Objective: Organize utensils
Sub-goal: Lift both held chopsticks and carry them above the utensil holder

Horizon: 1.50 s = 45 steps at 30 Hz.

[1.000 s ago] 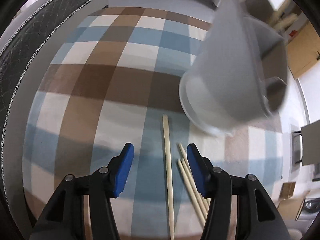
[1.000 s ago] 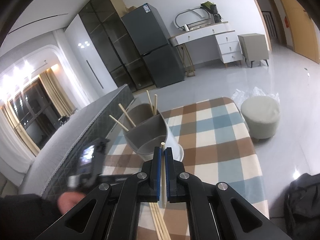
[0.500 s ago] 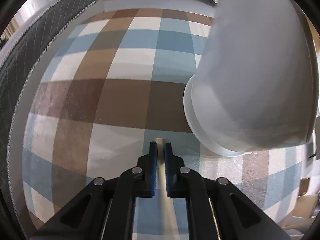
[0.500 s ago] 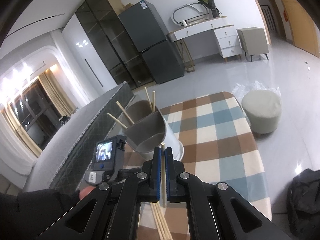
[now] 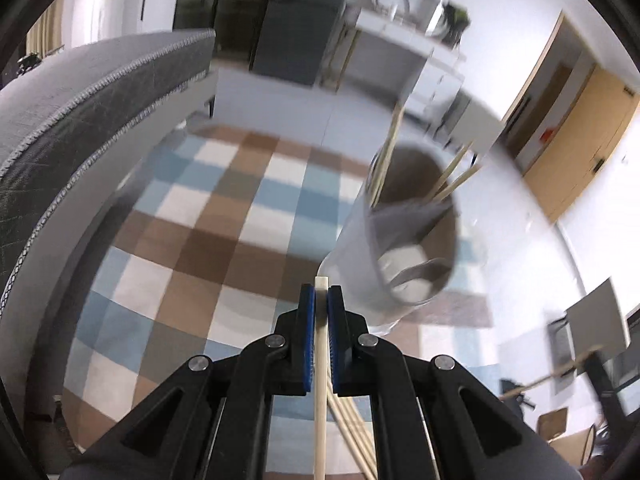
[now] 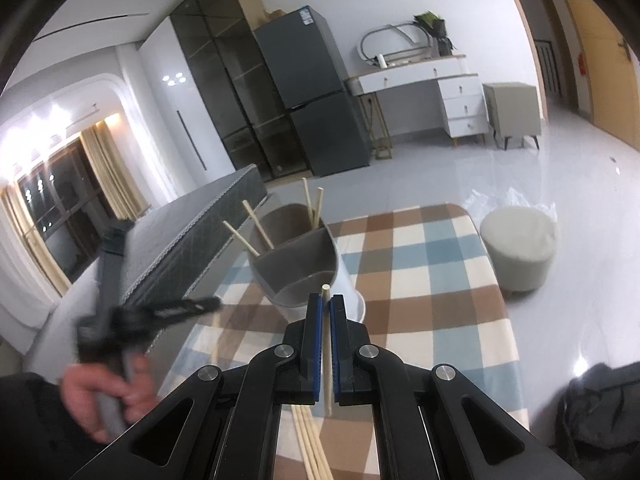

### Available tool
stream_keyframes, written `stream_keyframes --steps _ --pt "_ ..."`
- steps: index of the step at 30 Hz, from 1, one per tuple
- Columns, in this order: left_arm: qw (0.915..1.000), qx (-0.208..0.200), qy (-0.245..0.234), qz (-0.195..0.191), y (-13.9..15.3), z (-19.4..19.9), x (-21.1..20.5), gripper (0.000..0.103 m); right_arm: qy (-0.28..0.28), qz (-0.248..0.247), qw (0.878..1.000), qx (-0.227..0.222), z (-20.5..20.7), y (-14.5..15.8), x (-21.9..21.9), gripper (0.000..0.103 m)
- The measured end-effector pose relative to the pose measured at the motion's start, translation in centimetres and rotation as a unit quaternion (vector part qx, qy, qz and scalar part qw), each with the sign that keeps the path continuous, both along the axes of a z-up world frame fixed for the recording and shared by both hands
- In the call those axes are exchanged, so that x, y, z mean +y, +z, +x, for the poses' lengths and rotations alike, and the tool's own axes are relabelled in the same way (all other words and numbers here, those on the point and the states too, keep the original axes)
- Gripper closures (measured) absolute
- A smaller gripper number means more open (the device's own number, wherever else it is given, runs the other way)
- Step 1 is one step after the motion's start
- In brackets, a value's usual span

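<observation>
A white utensil holder [image 5: 400,240] with a grey divided inside stands on the checked tablecloth [image 5: 224,232]; it also shows in the right wrist view [image 6: 296,264]. Several wooden chopsticks stick out of its far compartment [image 6: 310,204]. My left gripper [image 5: 321,296] is shut on one chopstick [image 5: 320,380] and holds it above the table, just left of the holder. My right gripper [image 6: 327,306] is shut on another chopstick [image 6: 327,344], its tip near the holder's front rim. Loose chopsticks [image 6: 310,444] lie on the cloth below.
A grey quilted sofa back [image 5: 80,112] runs along the table's left side. A round pale stool [image 6: 518,244] stands on the floor right of the table. A dark fridge [image 6: 312,92] and white desk [image 6: 420,88] are far behind.
My left gripper closed on a chopstick lying on the cloth and lifted it, tilting up toward the holder. My right gripper stayed shut on its chopstick, almost still.
</observation>
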<state>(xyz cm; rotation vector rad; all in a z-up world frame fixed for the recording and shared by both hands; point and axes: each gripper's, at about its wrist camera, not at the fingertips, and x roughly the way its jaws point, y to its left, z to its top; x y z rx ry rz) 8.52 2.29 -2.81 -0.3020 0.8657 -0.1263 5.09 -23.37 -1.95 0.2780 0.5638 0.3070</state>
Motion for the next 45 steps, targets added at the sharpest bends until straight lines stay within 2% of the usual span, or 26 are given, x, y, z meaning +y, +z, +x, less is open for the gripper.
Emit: stream_keyframes --steps 5,10,14,19,22,26,29,33,37,40,45 --pt "0.9975 -0.048 0.015 -0.05 3.1 -0.1 1.6 0.102 0.003 -0.012 1.0 -0.007 -0.1 1.1 0.9 0.1" --pt "0.9891 -0.12 0.031 -0.08 6.8 0.5 2.3 0.102 0.014 -0.007 1.0 -0.023 0.0 4.3 1.5 0.1" --pt "0.9746 -0.206 0.046 -0.075 10.6 1.7 2.0 0.102 0.03 -0.019 0.998 -0.043 1.5 8.0 2.3 0.1" --pt "0.955 -0.284 0.058 -0.061 12.7 4.4 1.4 0.102 0.049 -0.029 0.997 -0.056 5.9 12.7 3.1 0.1" --pt "0.9423 -0.325 0.067 -0.047 12.7 7.2 1.0 0.101 0.056 -0.028 0.997 -0.047 8.9 14.1 3.4 0.1" --pt "0.9336 -0.351 0.065 -0.034 11.2 10.8 0.5 0.102 0.057 -0.01 0.998 -0.032 13.0 14.6 3.4 0.1" --pt "0.9314 -0.359 0.056 -0.023 9.7 13.4 0.0 0.101 0.052 0.01 0.999 -0.013 15.8 14.0 3.1 0.1" --pt "0.9342 -0.355 0.033 -0.011 7.7 15.8 -1.0 0.101 0.05 0.025 0.998 0.007 18.7 12.8 2.8 0.1" --pt "0.9388 -0.343 0.025 -0.013 5.8 16.7 -1.5 0.101 0.049 0.019 0.998 0.017 20.1 11.3 2.5 0.1" --pt "0.9382 -0.345 0.025 -0.002 5.4 16.0 -2.1 0.101 0.048 0.022 0.998 0.035 20.9 9.9 2.3 0.1" --pt "0.9257 -0.374 0.016 0.053 5.3 13.9 -3.9 0.101 0.049 0.034 0.997 0.053 21.1 8.2 2.1 0.1"
